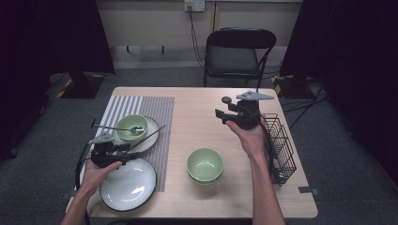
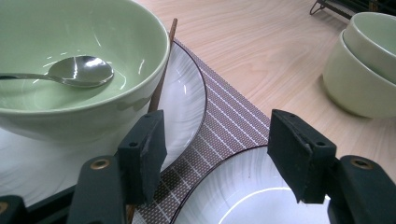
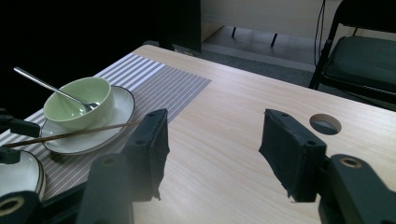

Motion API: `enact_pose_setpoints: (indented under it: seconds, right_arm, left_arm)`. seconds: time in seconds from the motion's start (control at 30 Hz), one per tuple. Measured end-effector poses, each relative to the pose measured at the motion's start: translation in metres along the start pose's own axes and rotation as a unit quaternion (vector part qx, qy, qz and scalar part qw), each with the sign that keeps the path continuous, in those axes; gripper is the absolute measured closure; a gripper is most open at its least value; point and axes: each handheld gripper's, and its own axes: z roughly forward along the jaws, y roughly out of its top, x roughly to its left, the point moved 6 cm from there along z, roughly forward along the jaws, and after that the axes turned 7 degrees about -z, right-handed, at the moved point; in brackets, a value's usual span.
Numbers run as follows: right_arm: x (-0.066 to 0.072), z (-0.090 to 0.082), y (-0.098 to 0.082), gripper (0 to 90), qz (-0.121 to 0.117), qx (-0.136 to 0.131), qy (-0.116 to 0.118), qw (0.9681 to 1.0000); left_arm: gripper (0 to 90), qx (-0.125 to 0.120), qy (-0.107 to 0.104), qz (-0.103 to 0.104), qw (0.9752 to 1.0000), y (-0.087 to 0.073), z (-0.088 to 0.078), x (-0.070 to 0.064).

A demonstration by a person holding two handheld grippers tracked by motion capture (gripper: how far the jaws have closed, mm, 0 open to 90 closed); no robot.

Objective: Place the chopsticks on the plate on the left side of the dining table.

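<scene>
A green bowl (image 1: pixel 129 126) with a metal spoon (image 2: pixel 81 72) in it sits on a white plate (image 1: pixel 151 129) at the left of the table. A brown chopstick (image 1: pixel 150 136) lies across that plate's rim. My left gripper (image 1: pixel 126 151) hovers low between this plate and a second white plate (image 1: pixel 127 185) nearer the front edge. In the left gripper view it (image 2: pixel 215 140) is open with nothing between the pads, and the chopstick (image 2: pixel 163 70) runs under its left jaw. My right gripper (image 1: pixel 224 111) is raised over the table's right half, open (image 3: pixel 212 140) and empty.
Two stacked green bowls (image 1: pixel 204 164) stand at the table's front middle. A black wire rack (image 1: pixel 281 145) sits along the right edge. A striped placemat (image 1: pixel 159 108) lies under both plates. The tabletop has a round hole (image 3: pixel 325 123). A black folding chair (image 1: pixel 237 51) stands behind the table.
</scene>
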Motion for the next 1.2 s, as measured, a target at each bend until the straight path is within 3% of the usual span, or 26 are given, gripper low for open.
enact_pose_setpoints:
  seconds: [0.3,0.43,0.63,1.2]
  right_arm:
    - [-0.012,-0.013,0.009,44.9,0.005,-0.014,0.001,0.9999]
    - [-0.017,-0.019,0.011,46.3,0.006,-0.019,-0.002,0.9998]
    - [-0.029,-0.030,0.014,49.7,0.010,-0.026,-0.007,0.9996]
    - [-0.074,-0.043,0.001,59.8,0.035,-0.010,-0.048,0.9982]
  left_arm:
    - [37.1,-0.001,-0.001,-0.002,1.0000,0.000,0.001,-0.001]
    - [35.6,-0.005,-0.008,0.003,1.0000,0.001,-0.001,-0.003]
    - [35.5,0.002,-0.002,0.010,0.9999,0.000,0.000,-0.003]
    - [35.3,-0.001,-0.001,0.009,1.0000,0.001,0.000,-0.003]
